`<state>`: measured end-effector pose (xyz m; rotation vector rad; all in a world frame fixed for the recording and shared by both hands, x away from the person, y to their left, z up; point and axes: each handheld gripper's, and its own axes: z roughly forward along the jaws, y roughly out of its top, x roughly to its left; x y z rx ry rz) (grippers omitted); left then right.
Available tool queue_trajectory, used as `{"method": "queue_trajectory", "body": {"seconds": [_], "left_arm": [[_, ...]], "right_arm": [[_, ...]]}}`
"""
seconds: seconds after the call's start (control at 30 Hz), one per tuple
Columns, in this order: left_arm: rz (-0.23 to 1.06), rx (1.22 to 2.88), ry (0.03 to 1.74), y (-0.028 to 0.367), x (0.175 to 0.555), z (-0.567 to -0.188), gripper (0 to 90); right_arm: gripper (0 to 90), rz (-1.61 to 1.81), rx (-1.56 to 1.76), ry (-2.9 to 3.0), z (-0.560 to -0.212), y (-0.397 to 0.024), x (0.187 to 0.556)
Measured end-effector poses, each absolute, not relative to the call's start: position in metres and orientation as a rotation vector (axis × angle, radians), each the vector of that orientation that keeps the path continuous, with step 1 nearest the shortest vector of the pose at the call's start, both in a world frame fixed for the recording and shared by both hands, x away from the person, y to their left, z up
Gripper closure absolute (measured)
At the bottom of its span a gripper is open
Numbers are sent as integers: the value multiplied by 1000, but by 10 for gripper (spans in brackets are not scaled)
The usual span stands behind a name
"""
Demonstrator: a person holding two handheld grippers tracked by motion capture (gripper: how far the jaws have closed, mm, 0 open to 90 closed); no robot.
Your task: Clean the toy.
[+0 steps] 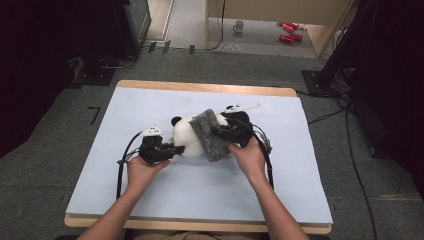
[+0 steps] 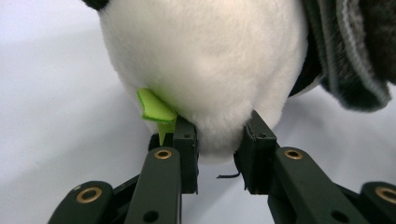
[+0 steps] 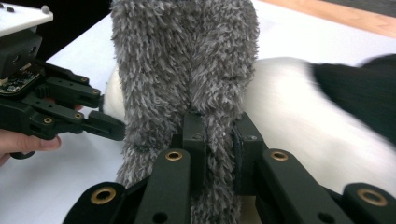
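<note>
A: Nearest first. The left hand-held gripper (image 1: 176,150) sits at the near-left side of the plush panda (image 1: 189,136), which lies on its side about mid-desk. In the left gripper view the jaws are pinched on a fold of the panda's white fur (image 2: 219,140); a small green tag (image 2: 156,109) pokes out just beside one jaw.

B: And the right?

A: The right hand-held gripper (image 1: 220,134) is clamped on the grey fuzzy cloth (image 1: 210,135). In the right gripper view the pads press a ridge of the cloth (image 3: 187,70) between them, and the cloth hangs draped over the panda's white body (image 3: 289,107).

B: Step in hand?

A: My reading: wrapping or dressing the panda in the cloth. Left holds the toy in place; right carries the cloth across its middle. It covers part of the body, not yet all round.

B: What does the next move call for?

A: Likely pulling the cloth further over or tucking it under, with the left grip kept firm so the panda does not roll on the pale blue desk (image 1: 150,190). The plush is soft; the pinch could slip.

B: Beyond the desk?

A: A mug (image 1: 239,26) and red items (image 1: 289,31) on the floor. Not involved.
</note>
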<state>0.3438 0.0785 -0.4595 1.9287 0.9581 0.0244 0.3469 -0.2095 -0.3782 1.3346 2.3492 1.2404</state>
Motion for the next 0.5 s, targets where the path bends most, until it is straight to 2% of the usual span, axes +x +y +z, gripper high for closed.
{"method": "queue_trajectory", "body": {"seconds": [0.5], "left_arm": [[28, 1972, 906, 81, 360, -457, 723]], "right_arm": [[797, 1289, 1490, 2222, -378, -260, 343]]}}
